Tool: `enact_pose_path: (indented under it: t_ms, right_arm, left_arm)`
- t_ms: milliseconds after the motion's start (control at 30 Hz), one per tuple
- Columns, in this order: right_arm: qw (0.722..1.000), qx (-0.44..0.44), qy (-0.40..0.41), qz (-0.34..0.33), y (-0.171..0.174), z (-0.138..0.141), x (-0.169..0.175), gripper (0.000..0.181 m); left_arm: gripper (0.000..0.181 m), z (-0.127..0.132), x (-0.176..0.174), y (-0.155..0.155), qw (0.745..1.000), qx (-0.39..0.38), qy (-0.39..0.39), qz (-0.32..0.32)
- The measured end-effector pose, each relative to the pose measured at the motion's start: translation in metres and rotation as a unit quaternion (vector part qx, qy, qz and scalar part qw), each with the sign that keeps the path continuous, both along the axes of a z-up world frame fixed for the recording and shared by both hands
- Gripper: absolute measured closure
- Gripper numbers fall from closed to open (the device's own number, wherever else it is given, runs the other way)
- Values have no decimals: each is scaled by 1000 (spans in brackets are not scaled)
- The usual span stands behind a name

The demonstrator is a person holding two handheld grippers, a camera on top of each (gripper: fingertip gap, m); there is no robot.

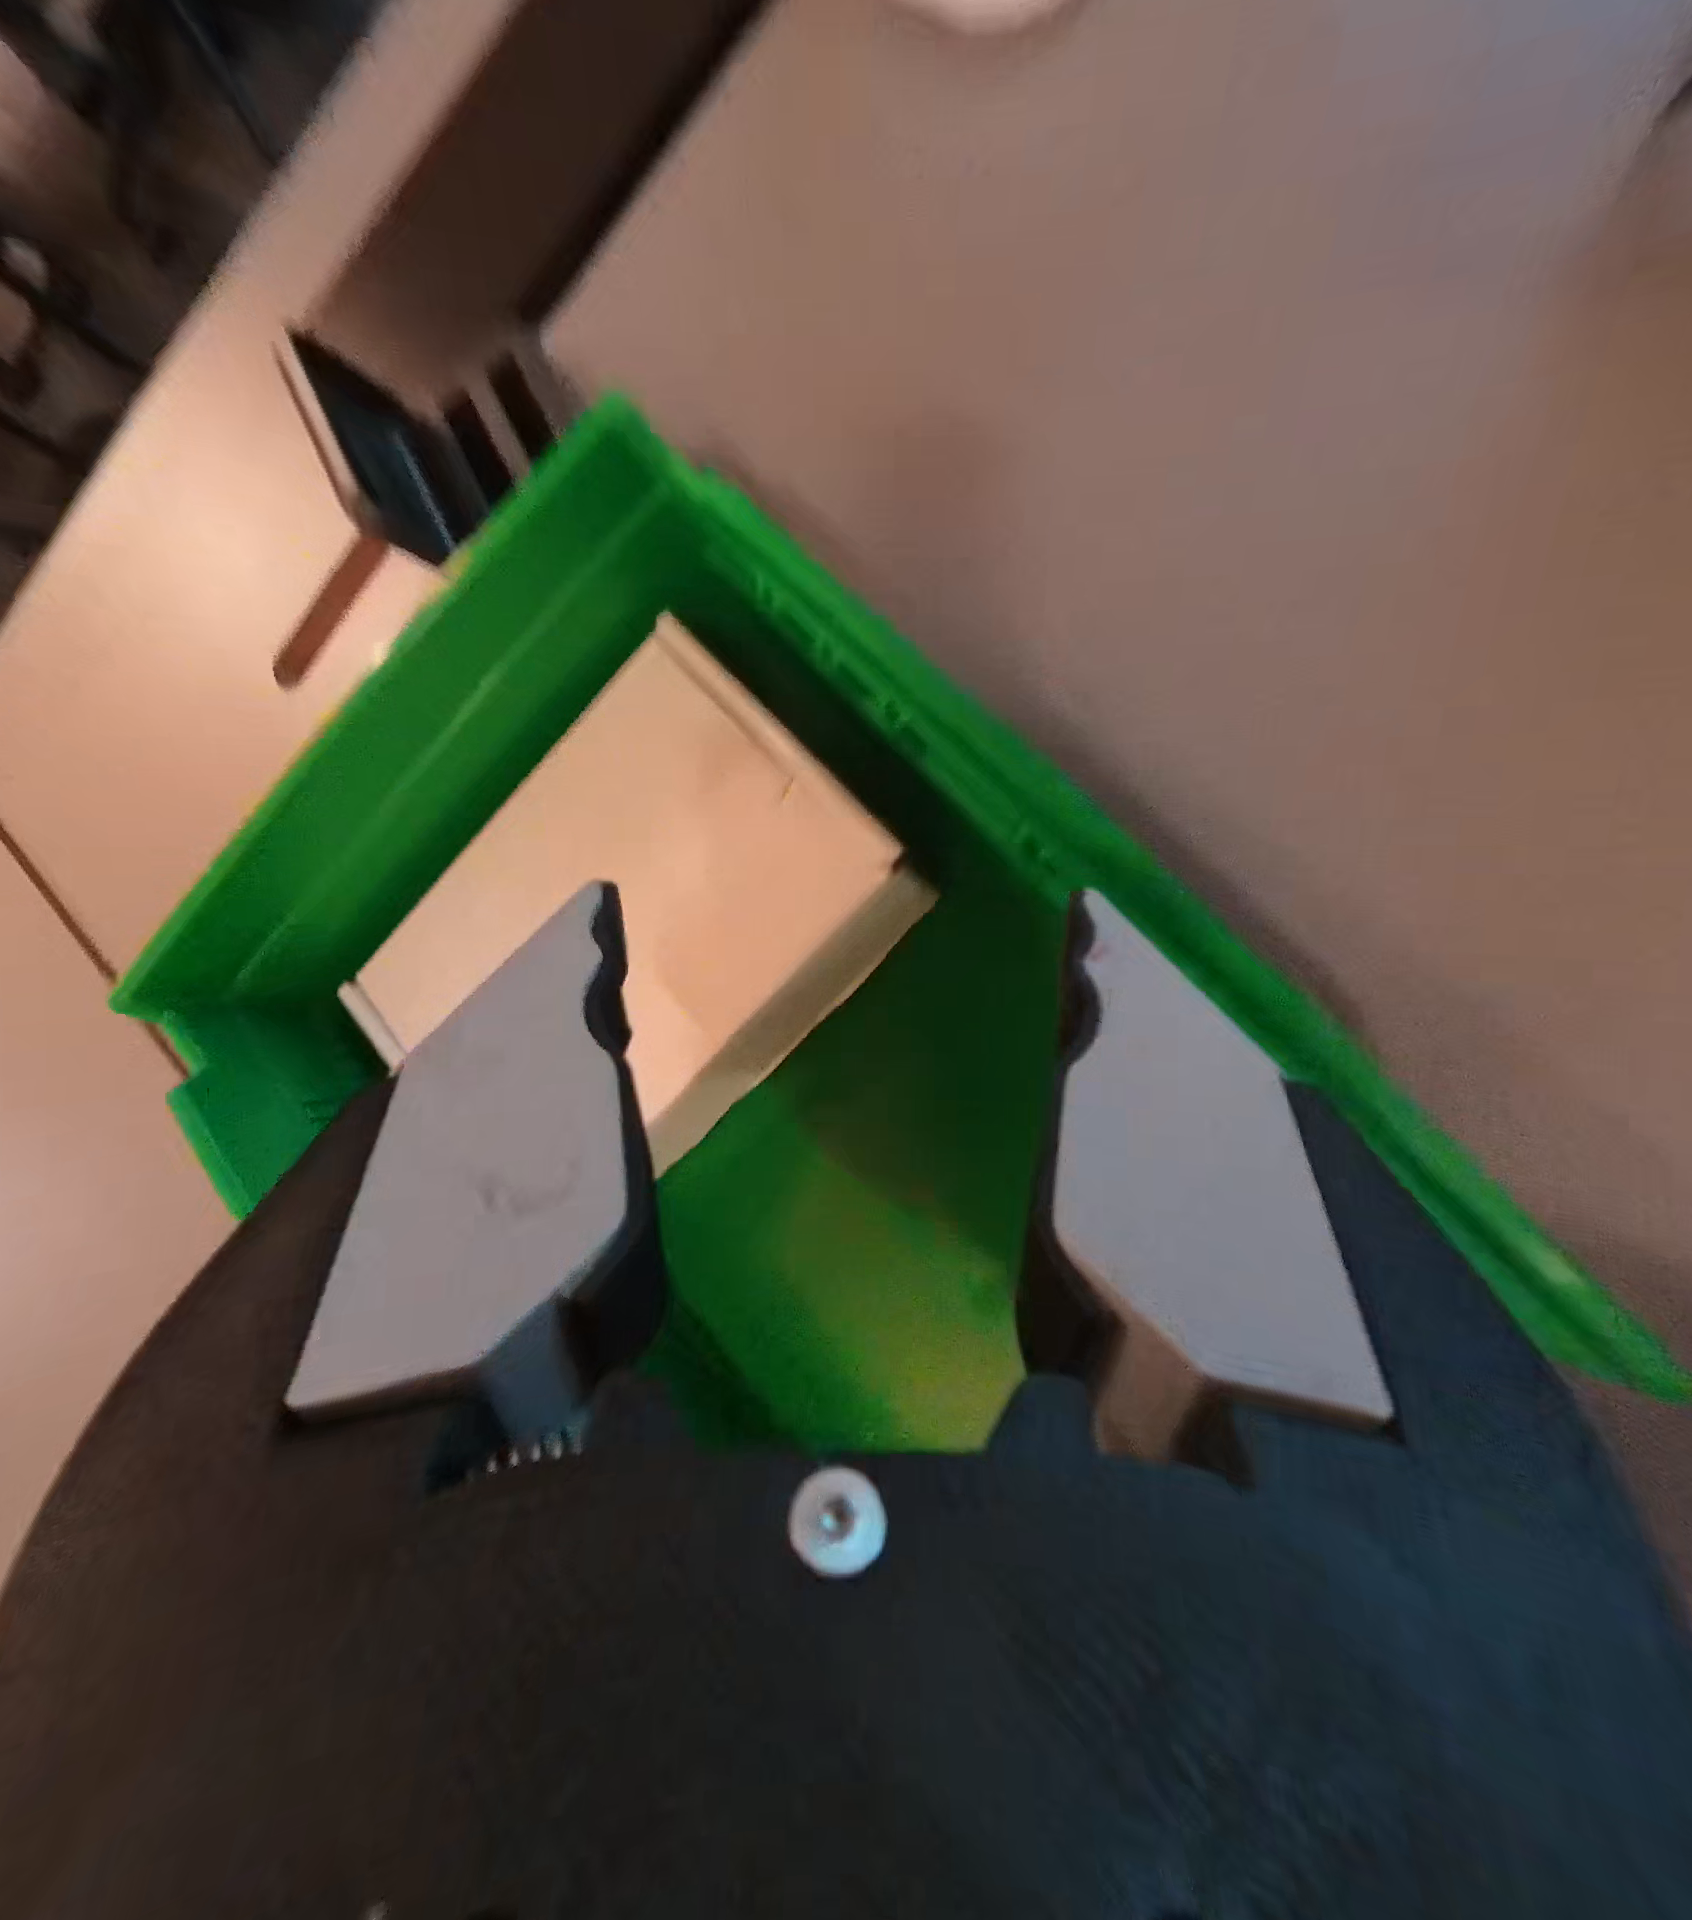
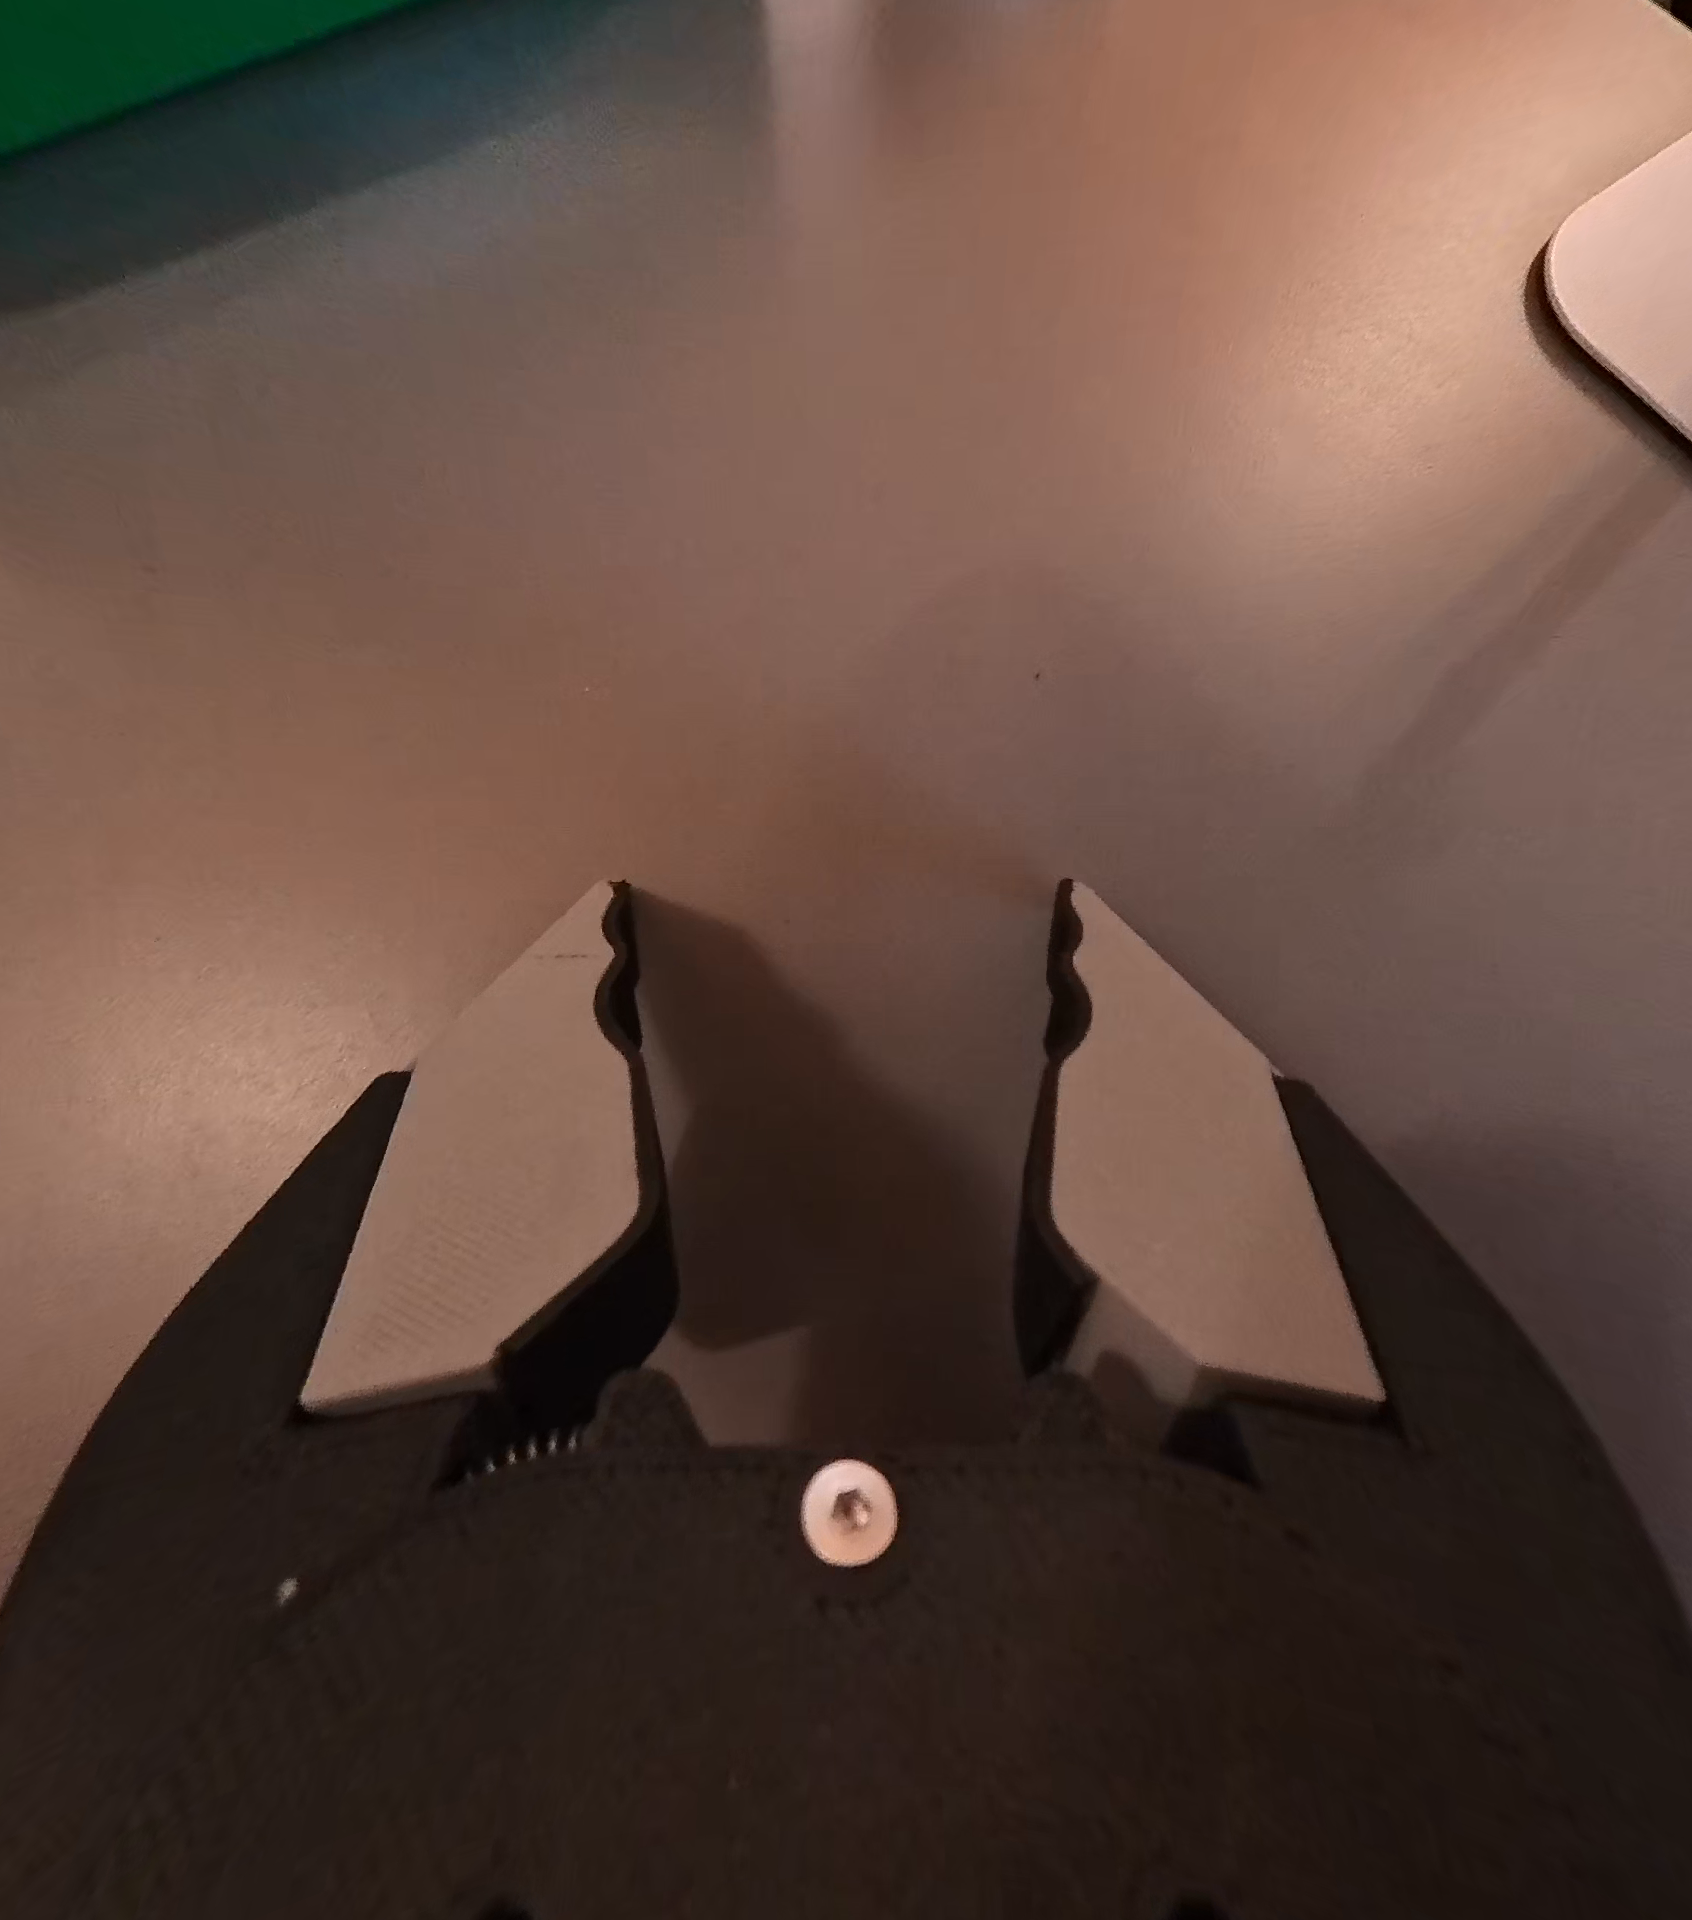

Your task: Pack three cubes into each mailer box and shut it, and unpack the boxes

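Left wrist view is blurred: my left gripper [image 1: 842, 904] gapes wide and empty over the green mailer box [image 1: 530, 686], a pale cube [image 1: 676, 831] at mid-frame. I judge its finger could catch the wall. Right gripper [image 2: 842, 894], wide, empty, hangs over bare table [image 2: 821, 468].

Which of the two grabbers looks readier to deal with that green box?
Probably the left gripper: it is open right over the open green box. The right gripper, also open, faces bare table, the box only at its view's far corner.
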State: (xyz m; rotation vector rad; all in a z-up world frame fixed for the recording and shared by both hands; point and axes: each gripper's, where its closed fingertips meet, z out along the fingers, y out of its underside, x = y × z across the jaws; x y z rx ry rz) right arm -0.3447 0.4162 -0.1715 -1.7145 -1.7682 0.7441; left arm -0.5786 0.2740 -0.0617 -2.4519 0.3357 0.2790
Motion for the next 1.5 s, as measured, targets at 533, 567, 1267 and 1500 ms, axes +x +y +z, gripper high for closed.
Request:
enact_pose_path:
  t_ms: [533,567,1267,1500]
  right_arm:
    - [1000,1,0,4,0,0,-2,104]
    - [1000,1,0,4,0,0,-2,104]
    - [1000,2,1,12,-3,-1,-2,108]
    - [1000,2,1,12,-3,-1,-1,108]
  left_arm:
    - [107,-83,-88,11,923,-203,316,-79]
    - [108,-83,-88,12,922,-199,321,-81]
    - [122,-20,-70,-29,904,-186,379,-69]
    - [127,36,-53,-34,891,-161,420,-66]
